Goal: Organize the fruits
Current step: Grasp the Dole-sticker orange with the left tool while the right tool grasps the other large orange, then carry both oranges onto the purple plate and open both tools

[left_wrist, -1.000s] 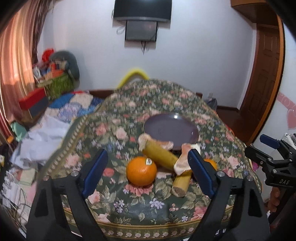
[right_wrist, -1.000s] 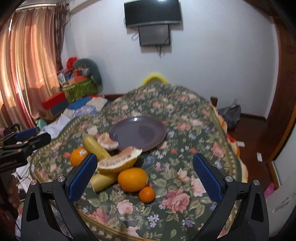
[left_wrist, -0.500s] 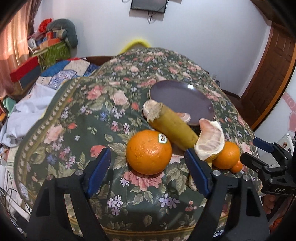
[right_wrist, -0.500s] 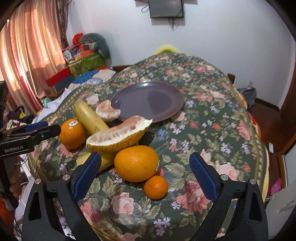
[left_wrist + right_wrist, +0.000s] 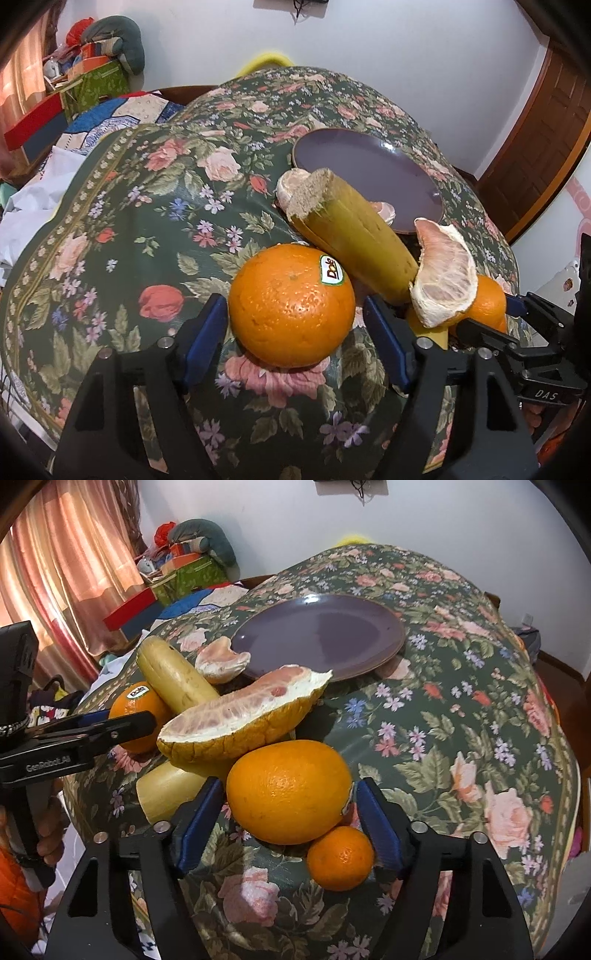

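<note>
A stickered orange (image 5: 291, 306) sits on the floral tablecloth between the blue pads of my open left gripper (image 5: 295, 325); a small gap shows on each side. A second orange (image 5: 290, 790) sits between the pads of my open right gripper (image 5: 290, 808), close to both. A small mandarin (image 5: 341, 858) lies by the right pad. A banana (image 5: 354, 236), a pomelo wedge (image 5: 243, 716) and a smaller pomelo piece (image 5: 221, 661) lie behind. The purple plate (image 5: 321, 635) is empty, farther back.
The floral table (image 5: 461, 709) drops off close under both grippers. A second banana piece (image 5: 166, 786) lies under the pomelo wedge. Clutter, boxes and a curtain (image 5: 74, 565) stand at the left; a wooden door (image 5: 546, 129) at the right.
Both grippers moved forward and down toward the fruit. Each now has an orange between its pads, and the jaws have narrowed around them.
</note>
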Demonstrator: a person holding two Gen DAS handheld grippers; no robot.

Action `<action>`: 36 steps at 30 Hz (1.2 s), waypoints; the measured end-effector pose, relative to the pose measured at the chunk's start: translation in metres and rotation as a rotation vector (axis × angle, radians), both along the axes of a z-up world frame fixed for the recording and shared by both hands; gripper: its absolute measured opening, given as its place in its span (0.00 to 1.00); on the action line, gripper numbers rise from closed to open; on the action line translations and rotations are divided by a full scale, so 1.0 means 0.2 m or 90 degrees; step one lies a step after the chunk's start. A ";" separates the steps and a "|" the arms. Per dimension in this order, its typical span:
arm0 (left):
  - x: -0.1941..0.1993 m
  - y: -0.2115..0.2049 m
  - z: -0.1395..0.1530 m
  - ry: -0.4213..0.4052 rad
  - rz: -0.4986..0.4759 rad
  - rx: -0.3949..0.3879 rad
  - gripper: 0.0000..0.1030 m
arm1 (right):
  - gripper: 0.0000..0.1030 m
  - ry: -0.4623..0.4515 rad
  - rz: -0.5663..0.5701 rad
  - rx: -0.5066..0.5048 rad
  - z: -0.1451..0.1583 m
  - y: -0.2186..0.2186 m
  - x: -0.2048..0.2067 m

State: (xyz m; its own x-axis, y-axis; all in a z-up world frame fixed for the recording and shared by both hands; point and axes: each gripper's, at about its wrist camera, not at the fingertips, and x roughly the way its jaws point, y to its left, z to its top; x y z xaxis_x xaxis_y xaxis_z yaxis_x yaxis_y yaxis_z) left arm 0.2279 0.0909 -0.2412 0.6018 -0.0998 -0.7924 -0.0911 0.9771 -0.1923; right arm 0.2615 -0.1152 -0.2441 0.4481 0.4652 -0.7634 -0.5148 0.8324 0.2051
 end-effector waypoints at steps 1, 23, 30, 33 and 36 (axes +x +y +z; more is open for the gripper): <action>0.01 0.00 -0.01 0.003 0.001 0.000 0.69 | 0.64 0.004 0.001 0.001 -0.01 0.00 0.00; -0.07 0.00 0.06 0.004 0.006 0.010 0.66 | 0.61 -0.031 -0.002 0.012 0.11 -0.02 -0.08; -0.14 0.00 0.20 -0.038 0.017 0.020 0.66 | 0.61 -0.065 -0.022 0.032 0.22 -0.05 -0.10; -0.16 0.00 0.28 -0.062 0.017 0.019 0.66 | 0.61 -0.081 -0.031 0.037 0.27 -0.07 -0.11; -0.17 -0.02 0.35 -0.083 0.013 0.026 0.66 | 0.61 -0.098 -0.041 0.046 0.32 -0.09 -0.11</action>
State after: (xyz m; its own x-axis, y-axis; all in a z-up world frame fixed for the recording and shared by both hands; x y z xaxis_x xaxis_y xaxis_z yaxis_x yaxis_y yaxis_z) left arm 0.1941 0.0878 -0.1710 0.7014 -0.0559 -0.7105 -0.0884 0.9824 -0.1645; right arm 0.2389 -0.1327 -0.1796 0.5879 0.4827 -0.6491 -0.4908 0.8507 0.1880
